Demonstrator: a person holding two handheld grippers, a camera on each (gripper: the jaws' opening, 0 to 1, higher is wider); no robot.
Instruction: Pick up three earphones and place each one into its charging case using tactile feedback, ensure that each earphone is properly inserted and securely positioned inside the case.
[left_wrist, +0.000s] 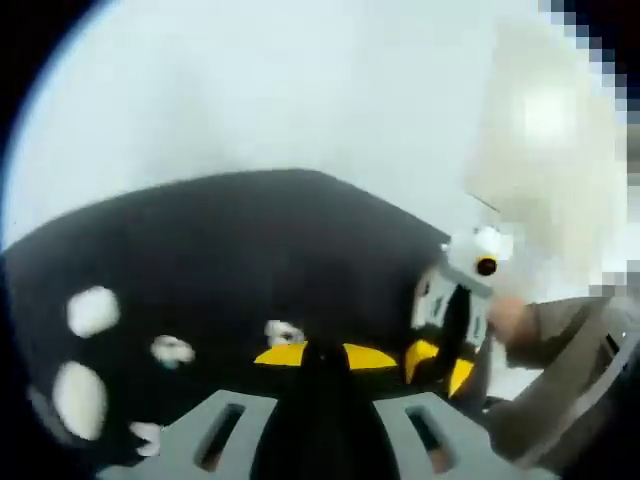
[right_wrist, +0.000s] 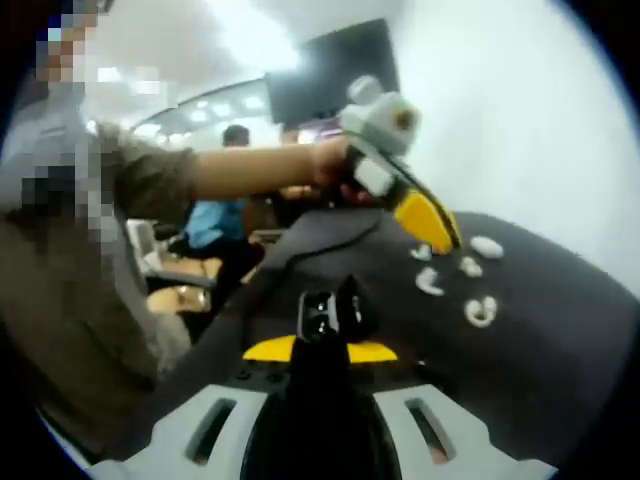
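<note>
Black mat (left_wrist: 250, 260), white wall (left_wrist: 250, 90)

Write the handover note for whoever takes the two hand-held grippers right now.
Right hand-held gripper: yellow tips closed on a small black object, lifted over the near edge of the black table; I cannot tell what the object is.
Left hand-held gripper: held in a hand, tips down near the white pieces; nothing visibly held, jaw state unclear.
Things: white earphone pieces and cases lie scattered on the black table; the left gripper view shows them blurred.
Done: no earphone visibly seated.
Left: probably all three insertions, each checked for a firm seat.
</note>
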